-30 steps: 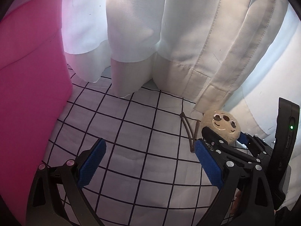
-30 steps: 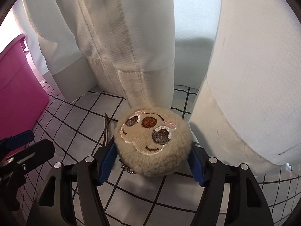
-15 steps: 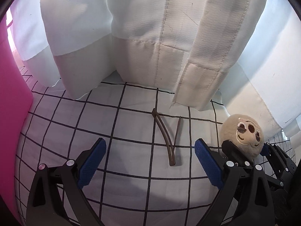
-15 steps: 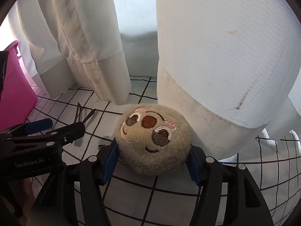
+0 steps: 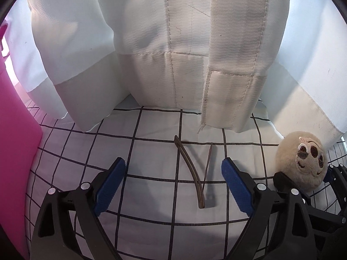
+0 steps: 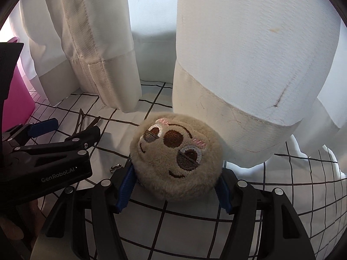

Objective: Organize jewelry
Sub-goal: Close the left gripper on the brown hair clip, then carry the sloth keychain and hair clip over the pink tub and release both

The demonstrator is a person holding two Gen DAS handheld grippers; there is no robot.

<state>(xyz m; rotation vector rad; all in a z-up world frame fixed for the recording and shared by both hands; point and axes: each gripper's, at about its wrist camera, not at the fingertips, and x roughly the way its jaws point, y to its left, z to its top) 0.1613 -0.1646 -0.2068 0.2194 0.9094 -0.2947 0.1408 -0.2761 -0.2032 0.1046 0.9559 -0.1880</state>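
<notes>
A brown open hair clip [image 5: 192, 169] lies on the white grid-lined cloth [image 5: 151, 151], between the blue pads of my left gripper [image 5: 173, 184], which is open and low over it. My right gripper [image 6: 173, 186] is shut on a round beige plush charm with an embroidered face [image 6: 175, 153]; a short metal chain [image 6: 116, 167] hangs at its left. The plush also shows in the left wrist view [image 5: 303, 160], to the right of the left gripper. The clip shows in the right wrist view [image 6: 83, 121], behind the left gripper's fingers [image 6: 43, 127].
White curtains [image 5: 173, 54] hang down to the cloth just behind the clip and the plush. A pink plastic bin [image 5: 15, 151] stands at the left edge; it also shows in the right wrist view [image 6: 17, 99].
My left gripper has swung right from the pink bin and now straddles the hair clip. My right gripper has drifted right with the plush still held.
</notes>
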